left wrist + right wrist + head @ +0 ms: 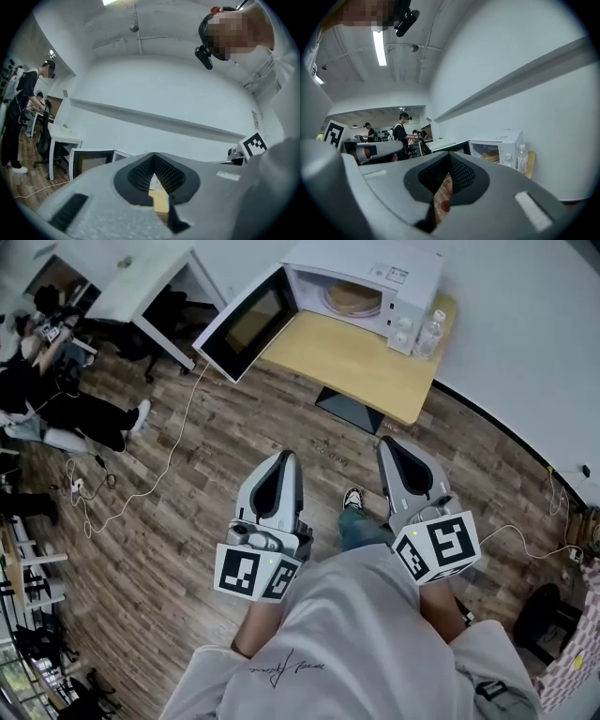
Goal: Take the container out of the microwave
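A white microwave point(375, 282) stands on a wooden table point(356, 357) with its door point(246, 322) swung wide open to the left. Inside sits a round tan container point(352, 298). It also shows through the opening in the right gripper view, container point(490, 155) inside the microwave point(499, 145). Both grippers hang over the floor, well short of the table and pointing toward it. My left gripper point(284, 457) is shut and empty, and in its own view the left gripper point(154, 180) faces the open door point(91, 161). My right gripper point(389, 444) is likewise shut with nothing held.
A clear water bottle point(429, 334) stands right beside the microwave at the table's right end. White cables point(141, 493) trail over the wood floor at left. A white desk point(141, 282) and seated people are at the far left. My shoe point(353, 498) is between the grippers.
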